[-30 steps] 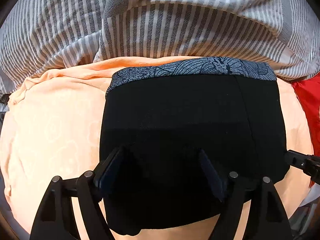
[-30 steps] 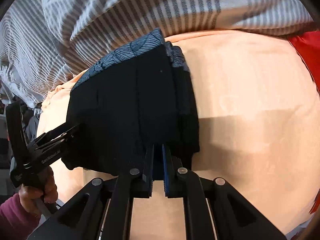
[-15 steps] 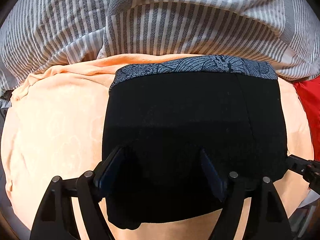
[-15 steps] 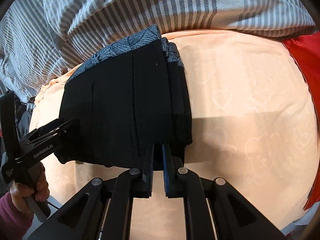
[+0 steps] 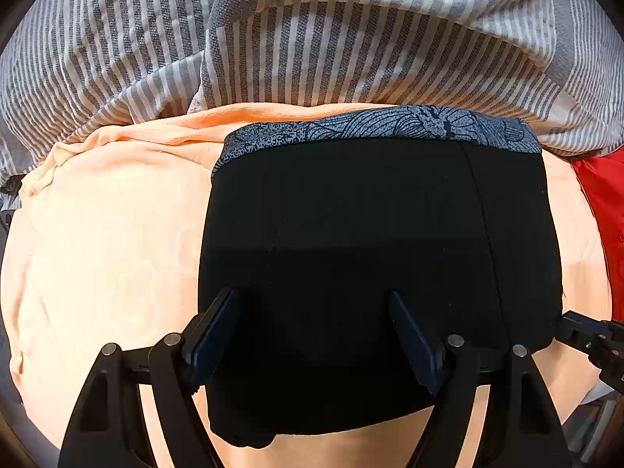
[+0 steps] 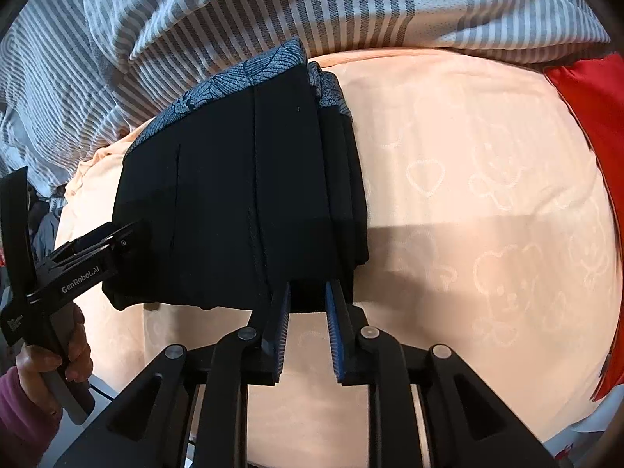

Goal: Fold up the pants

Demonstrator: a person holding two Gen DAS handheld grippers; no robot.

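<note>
The black pants (image 5: 370, 234) lie folded in a compact rectangle on the peach sheet (image 5: 97, 253), with a blue-grey patterned waistband (image 5: 390, 126) along the far edge. They also show in the right wrist view (image 6: 241, 195). My left gripper (image 5: 314, 304) is open, its fingers wide apart over the near part of the fold. My right gripper (image 6: 306, 292) is open a little, its fingertips at the near right corner of the pants. The left gripper shows in the right wrist view (image 6: 128, 234), and the right gripper's tip shows in the left wrist view (image 5: 585, 335).
A grey and white striped blanket (image 5: 312, 39) is bunched along the far side of the bed. A red cloth (image 6: 592, 97) lies at the right. The peach sheet spreads wide to the right of the pants (image 6: 487, 214).
My right gripper has opened and let go of the pants' corner. The pants now lie flat. My left gripper stays open in about the same place.
</note>
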